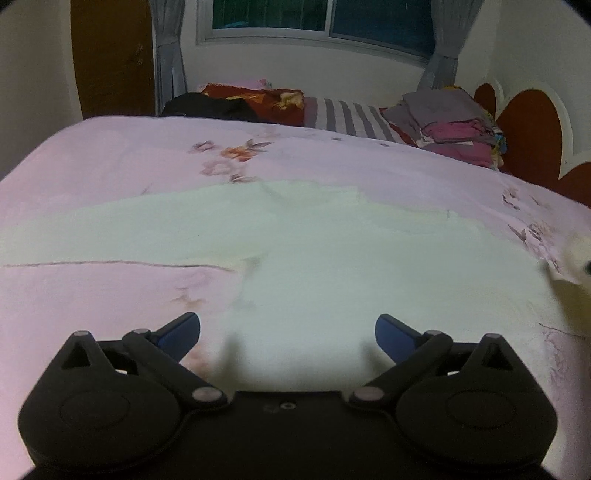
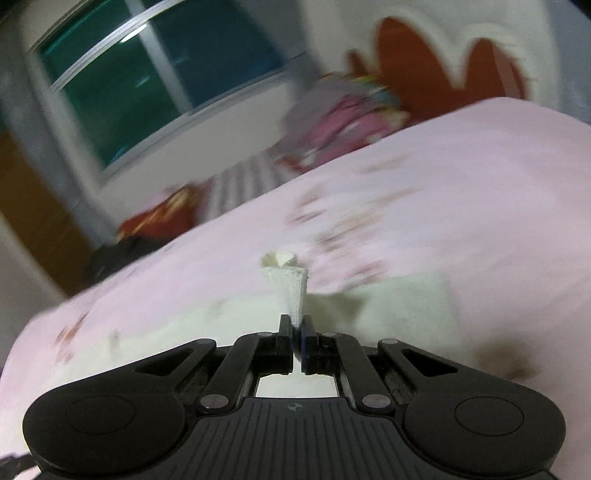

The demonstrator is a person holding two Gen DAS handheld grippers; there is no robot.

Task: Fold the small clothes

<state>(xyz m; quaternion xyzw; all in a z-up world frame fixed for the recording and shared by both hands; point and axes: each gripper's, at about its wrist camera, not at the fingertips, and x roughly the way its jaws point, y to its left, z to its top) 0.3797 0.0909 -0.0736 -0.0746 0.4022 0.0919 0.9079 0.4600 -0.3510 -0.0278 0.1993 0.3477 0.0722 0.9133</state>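
A pale cream garment (image 1: 314, 251) lies spread flat on the pink floral bedspread (image 1: 129, 158). My left gripper (image 1: 287, 334) is open and empty, low over the garment's near part, its blue pads wide apart. My right gripper (image 2: 297, 332) is shut on a pinched-up fold of the cream garment (image 2: 291, 288), lifting it off the bed; the rest of the garment (image 2: 388, 306) lies beneath. The right wrist view is blurred by motion. At the far right edge of the left wrist view a raised cream bit (image 1: 576, 258) shows.
A pile of folded clothes (image 1: 458, 125) sits at the bed's far right by the red headboard (image 1: 528, 122). A striped pillow (image 1: 347, 116), a red floral pillow (image 1: 266, 98) and a black item (image 1: 210, 105) lie along the far edge below the window (image 1: 325, 18).
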